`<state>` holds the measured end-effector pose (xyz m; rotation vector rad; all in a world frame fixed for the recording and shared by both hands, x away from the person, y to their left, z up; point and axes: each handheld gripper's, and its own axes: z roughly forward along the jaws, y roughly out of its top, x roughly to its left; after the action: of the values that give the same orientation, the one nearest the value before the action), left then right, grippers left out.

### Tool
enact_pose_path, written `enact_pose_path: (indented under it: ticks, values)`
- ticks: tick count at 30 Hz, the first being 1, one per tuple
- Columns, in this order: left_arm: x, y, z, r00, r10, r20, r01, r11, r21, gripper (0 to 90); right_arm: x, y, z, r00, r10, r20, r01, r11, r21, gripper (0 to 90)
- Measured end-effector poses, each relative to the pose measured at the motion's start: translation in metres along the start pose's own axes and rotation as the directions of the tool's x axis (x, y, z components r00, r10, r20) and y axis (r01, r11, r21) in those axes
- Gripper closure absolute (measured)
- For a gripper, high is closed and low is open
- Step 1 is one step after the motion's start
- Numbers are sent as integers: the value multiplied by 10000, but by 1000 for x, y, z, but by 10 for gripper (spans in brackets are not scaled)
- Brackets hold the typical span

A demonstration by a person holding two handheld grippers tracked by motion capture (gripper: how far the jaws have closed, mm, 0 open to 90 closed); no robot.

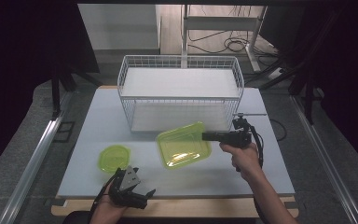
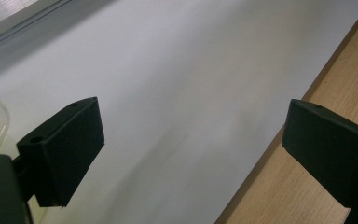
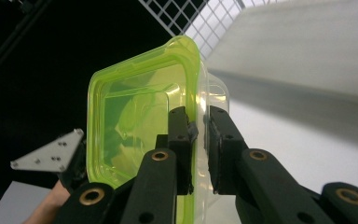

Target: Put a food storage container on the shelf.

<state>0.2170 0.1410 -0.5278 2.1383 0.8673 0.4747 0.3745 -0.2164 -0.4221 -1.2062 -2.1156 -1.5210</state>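
Clamped in the right gripper (image 1: 205,136) by its edge: lid (image 1: 183,145), just left of the jaws. Behind both: rack (image 1: 181,91). Well left, just beyond the left gripper (image 1: 142,192): tub (image 1: 114,157), on the table (image 1: 84,135).

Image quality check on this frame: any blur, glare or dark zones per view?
High view: table evenly lit, surroundings nearly black, green container sharp. Left gripper view: jaws crisp, a soft grey shadow streak across the white surface, no glare. Right gripper view: the right gripper is shut on the translucent container rim; wire basket behind is soft; left half falls to black.
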Motion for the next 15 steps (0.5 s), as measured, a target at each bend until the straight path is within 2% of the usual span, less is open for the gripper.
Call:
enact_pose_path:
  ticks: [15]
  values:
    - [0,0,0,10000,58,-25,-58,10000,56,56,15,39,-16,9995,-275,139,284,9968,-744,807]
